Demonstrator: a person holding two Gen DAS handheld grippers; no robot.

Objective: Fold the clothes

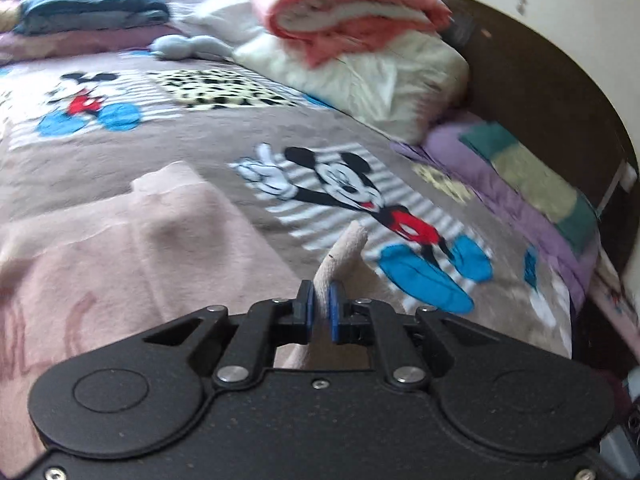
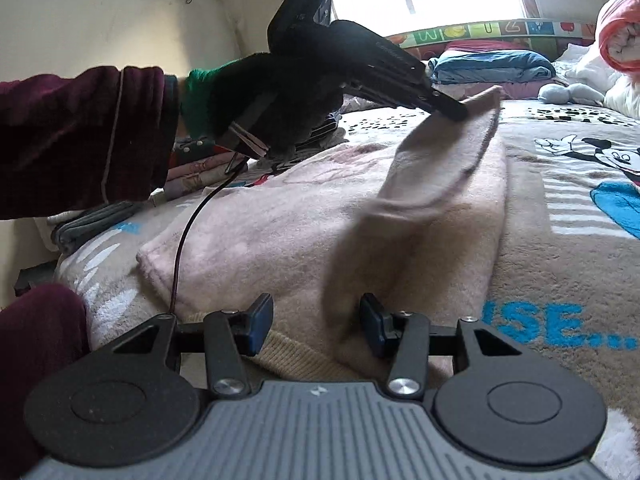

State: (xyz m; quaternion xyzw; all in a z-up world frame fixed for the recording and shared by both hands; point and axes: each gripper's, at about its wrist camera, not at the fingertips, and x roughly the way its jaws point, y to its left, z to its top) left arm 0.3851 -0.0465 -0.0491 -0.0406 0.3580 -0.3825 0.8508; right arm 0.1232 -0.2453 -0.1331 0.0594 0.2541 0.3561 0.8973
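Left gripper (image 2: 460, 112) fingers pinch lifted edge of soft pale-pink fleece garment (image 2: 280, 232) on bed; right gripper (image 2: 316, 330) fingers spread. Light, limp; best gripped at hem corners.

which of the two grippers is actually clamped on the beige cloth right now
The left gripper: its blue pads are pinched on a corner of the beige cloth. The right gripper has its jaws spread apart, gripping nothing.

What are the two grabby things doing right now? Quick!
Left hand-held gripper: closed, pinching a corner of the pale pink garment and lifting it.
Right hand-held gripper: open, holding nothing; the hanging cloth sits between its fingers.
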